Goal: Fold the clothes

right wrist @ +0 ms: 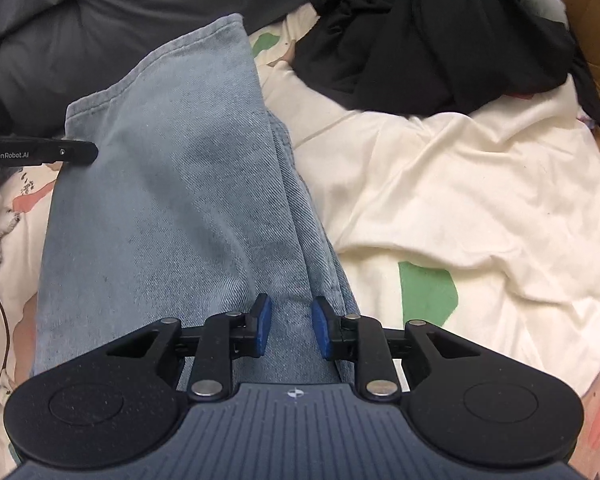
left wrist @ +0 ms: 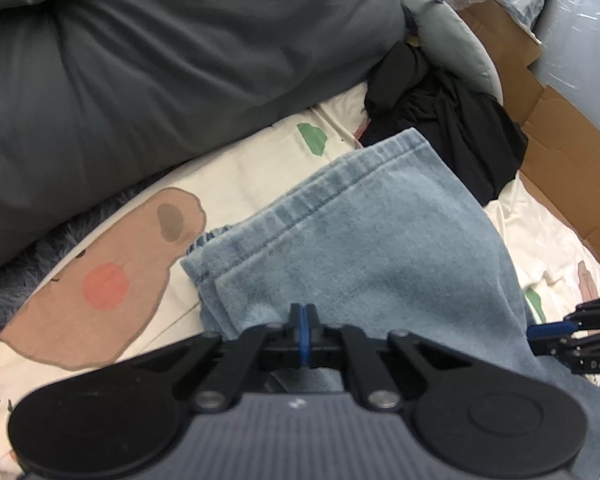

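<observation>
Jeans (left wrist: 364, 240) lie on a bed, on a cream sheet (right wrist: 460, 184) printed with brown, pink and green shapes. They are pale blue denim, folded lengthwise so that one leg lies on the other, and the hems point away toward a dark grey duvet (left wrist: 160, 80) bunched along the far side.

In the left wrist view the left hand-held gripper (left wrist: 304, 322) has its blue pads pressed together with no gap showing. They stand over the near part of the denim, and whether a fold of cloth is pinched between them cannot be told. At the right edge of that view part of the right hand-held gripper shows, just beside the jeans' right edge.

In its own view the right hand-held gripper (right wrist: 291, 326) has its pads apart. They straddle a raised fold near the jeans' right edge, and denim fills the gap without either pad clearly pressing on it. A black bar (right wrist: 40, 152) of the left tool, marked GenRobot.AI, reaches in from the left and ends at the jeans' left edge.

Beyond the hems lies a crumpled black garment (right wrist: 440, 44), close to the jeans. A grey pillow (left wrist: 444, 36) rests behind it, and brown cardboard (left wrist: 560, 152) stands to the right, past the sheet.
</observation>
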`<control>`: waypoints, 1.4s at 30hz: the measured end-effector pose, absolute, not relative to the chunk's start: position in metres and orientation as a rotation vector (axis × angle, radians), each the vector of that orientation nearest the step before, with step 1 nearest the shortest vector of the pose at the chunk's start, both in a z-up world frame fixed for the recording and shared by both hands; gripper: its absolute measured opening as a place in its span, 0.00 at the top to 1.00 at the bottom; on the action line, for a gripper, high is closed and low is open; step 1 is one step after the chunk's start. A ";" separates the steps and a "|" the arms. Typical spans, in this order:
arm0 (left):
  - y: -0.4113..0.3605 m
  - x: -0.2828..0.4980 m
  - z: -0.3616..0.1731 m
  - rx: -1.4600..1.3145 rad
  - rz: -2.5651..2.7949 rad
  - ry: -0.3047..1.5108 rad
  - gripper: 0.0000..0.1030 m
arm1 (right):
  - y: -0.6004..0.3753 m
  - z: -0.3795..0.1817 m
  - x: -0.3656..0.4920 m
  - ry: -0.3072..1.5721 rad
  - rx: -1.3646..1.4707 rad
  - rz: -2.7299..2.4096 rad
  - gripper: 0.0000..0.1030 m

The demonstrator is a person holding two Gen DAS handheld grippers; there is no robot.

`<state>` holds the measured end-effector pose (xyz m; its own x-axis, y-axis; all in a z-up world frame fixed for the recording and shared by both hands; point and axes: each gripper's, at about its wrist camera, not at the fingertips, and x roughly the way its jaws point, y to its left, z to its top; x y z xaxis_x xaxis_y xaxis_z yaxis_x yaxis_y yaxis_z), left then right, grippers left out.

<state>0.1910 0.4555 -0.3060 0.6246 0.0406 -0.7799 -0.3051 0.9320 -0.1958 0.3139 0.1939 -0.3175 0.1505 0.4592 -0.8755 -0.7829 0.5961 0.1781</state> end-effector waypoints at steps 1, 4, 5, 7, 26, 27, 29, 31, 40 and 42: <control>0.456 0.191 -0.306 -0.327 0.203 0.877 0.97 | 0.195 -0.318 0.316 1.099 -0.366 0.932 0.71; 0.456 0.192 -0.306 -0.328 0.206 0.877 0.97 | 0.199 -0.319 0.322 1.111 -0.393 0.972 0.70; 0.455 0.192 -0.306 -0.328 0.208 0.877 0.97 | 0.199 -0.320 0.325 1.121 -0.386 0.983 0.70; 0.455 0.192 -0.307 -0.330 0.209 0.875 0.97 | 0.200 -0.324 0.331 1.142 -0.364 1.005 0.68; 0.452 0.193 -0.309 -0.331 0.235 0.873 0.97 | 0.209 -0.308 0.347 1.201 -0.402 1.109 0.89; 0.452 0.193 -0.309 -0.329 0.232 0.874 0.97 | 0.207 -0.302 0.346 1.194 -0.402 1.109 0.89; 0.452 0.193 -0.309 -0.326 0.229 0.874 0.97 | 0.202 -0.290 0.346 1.177 -0.390 1.090 0.89; 0.453 0.192 -0.310 -0.330 0.227 0.874 0.97 | 0.196 -0.279 0.347 1.161 -0.370 1.065 0.89; 0.451 0.193 -0.309 -0.322 0.235 0.882 0.97 | 0.169 -0.258 0.350 1.061 -0.198 0.901 0.77; 0.449 0.193 -0.306 -0.314 0.248 0.883 0.97 | 0.159 -0.250 0.344 1.035 -0.155 0.881 0.76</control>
